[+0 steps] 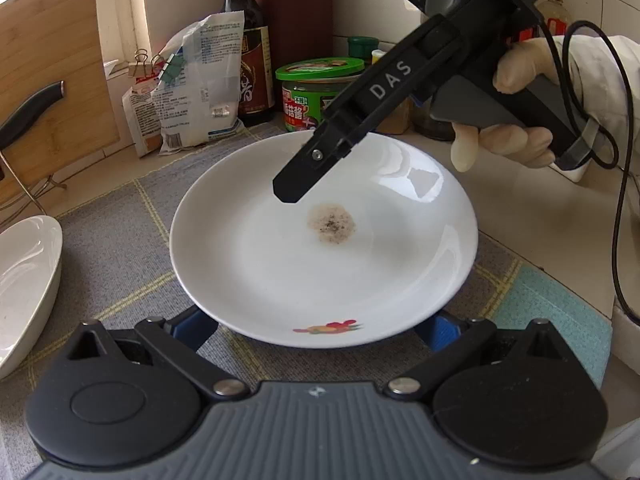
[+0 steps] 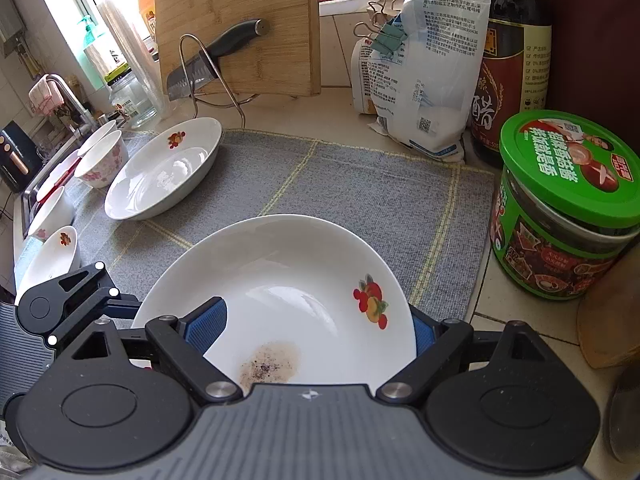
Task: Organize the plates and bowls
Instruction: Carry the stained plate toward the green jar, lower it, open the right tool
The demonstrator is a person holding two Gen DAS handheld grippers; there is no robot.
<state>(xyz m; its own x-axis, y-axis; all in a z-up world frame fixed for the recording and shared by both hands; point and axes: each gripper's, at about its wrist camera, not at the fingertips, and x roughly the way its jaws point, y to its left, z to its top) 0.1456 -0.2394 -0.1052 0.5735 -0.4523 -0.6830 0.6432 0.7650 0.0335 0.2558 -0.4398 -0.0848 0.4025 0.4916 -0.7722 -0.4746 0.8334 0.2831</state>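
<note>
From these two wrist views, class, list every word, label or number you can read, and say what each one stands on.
"DAS": white letters on the right gripper, along its black arm.
"酢": large character on the dark bottle.
"500": bottom edge of that bottle's label.
Green-lidded jar: Chinese print, too distorted to read surely.
White bags: print too small.
Plate: fruit picture only, no words.

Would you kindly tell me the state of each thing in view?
Near plate: stained in the middle.
Far plate: empty, on the mat.
Jar: lid on.
Bag: clipped shut.
Knife: propped against the board.
Left gripper: open, at the near plate's rim.
Right gripper: astride that rim; grip unclear.
</note>
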